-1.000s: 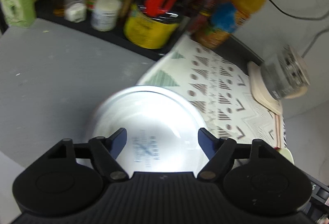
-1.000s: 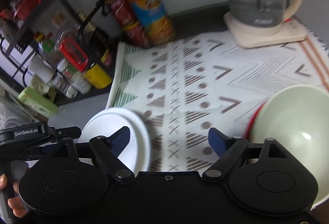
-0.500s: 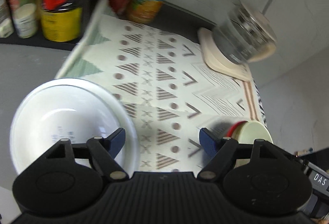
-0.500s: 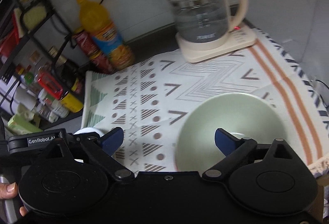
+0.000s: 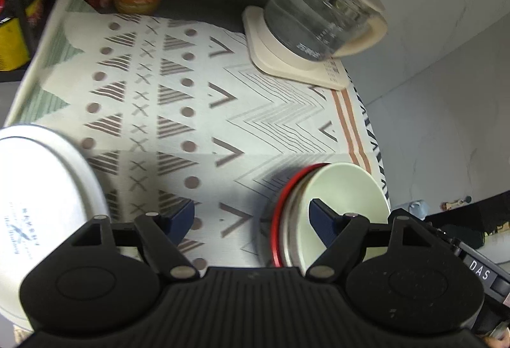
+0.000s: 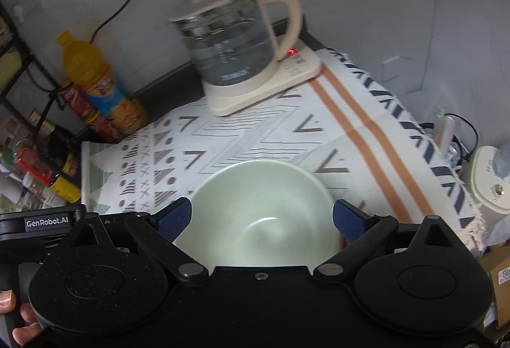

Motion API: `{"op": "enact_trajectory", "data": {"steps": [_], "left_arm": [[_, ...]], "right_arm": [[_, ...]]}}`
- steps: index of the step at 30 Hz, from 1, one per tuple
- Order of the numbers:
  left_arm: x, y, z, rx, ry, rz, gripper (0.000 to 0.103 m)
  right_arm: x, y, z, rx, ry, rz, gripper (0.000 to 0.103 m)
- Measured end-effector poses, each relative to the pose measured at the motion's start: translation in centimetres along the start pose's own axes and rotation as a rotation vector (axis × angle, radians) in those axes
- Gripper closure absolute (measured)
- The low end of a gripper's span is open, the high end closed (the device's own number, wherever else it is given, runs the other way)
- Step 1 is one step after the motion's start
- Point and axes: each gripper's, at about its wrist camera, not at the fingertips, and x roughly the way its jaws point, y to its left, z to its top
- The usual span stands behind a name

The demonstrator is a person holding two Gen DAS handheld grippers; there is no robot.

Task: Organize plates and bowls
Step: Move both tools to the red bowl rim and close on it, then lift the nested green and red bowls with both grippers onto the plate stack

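Observation:
A pale green bowl [image 6: 255, 188] sits on the patterned cloth [image 6: 318, 137], low in the right wrist view. My right gripper [image 6: 261, 218] hovers over it, jaws wide open, one pad off each side of the rim and neither touching. In the left wrist view the same green bowl [image 5: 347, 191] rests in a stack of plates with a red rim [image 5: 279, 207]. A white plate [image 5: 44, 195] with blue print lies at the left edge. My left gripper [image 5: 251, 214] is open over bare cloth between the two, holding nothing.
A glass kettle [image 6: 236, 41] on its cream base stands at the back of the cloth. An orange juice bottle [image 6: 95, 77] and a red packet stand at the back left beside a rack of jars [image 6: 35, 169]. A white appliance [image 6: 491, 185] stands off the cloth's right edge.
Both views have swung to the right. The white plate slid from between my left fingers to the left edge. The green bowl came from the right edge to between my right fingers, which spread wider.

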Motion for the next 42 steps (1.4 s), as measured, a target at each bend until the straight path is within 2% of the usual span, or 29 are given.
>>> {"op": "enact_trajectory", "data": {"steps": [8,15,18,20,25,27,30,38,42], "left_arm": [[4.0,-1.9,-0.3,0.027,0.081,0.016,0.027],[6.9,-2.9,-0.9,0.067,0.152,0.021,0.030],[7.6,-3.1,-0.9,0.073,0.164,0.037,0.037],[8.1,-3.0,-0.7,0.053,0.177,0.037,0.047],[9.1,-2.8,-0.5,0.029,0.199,0.038,0.063],[9.4,-2.6,-0.5,0.010,0.208,0.037,0.067],[9.6,-2.6,-0.6,0.001,0.205,0.039,0.070],[9.9,-2.9,-0.7,0.043,0.204,0.034,0.070],[9.5,-2.6,-0.5,0.037,0.197,0.027,0.070]], "right_arm": [[2.3,-3.5,-0.8,0.066,0.066,-0.050,0.010],[4.6,-5.4,-1.8,0.124,0.145,-0.033,0.027],[5.3,-5.7,-1.9,0.136,0.167,-0.021,0.034],[5.8,-5.8,-1.9,0.137,0.182,-0.015,0.039],[6.9,-5.7,-1.8,0.121,0.216,0.003,0.064],[7.2,-5.7,-1.9,0.109,0.227,-0.008,0.069],[7.5,-6.0,-2.1,0.111,0.247,-0.005,0.073],[7.5,-6.0,-2.1,0.092,0.244,0.022,0.074],[7.3,-6.2,-1.9,0.122,0.241,0.045,0.075]]}}
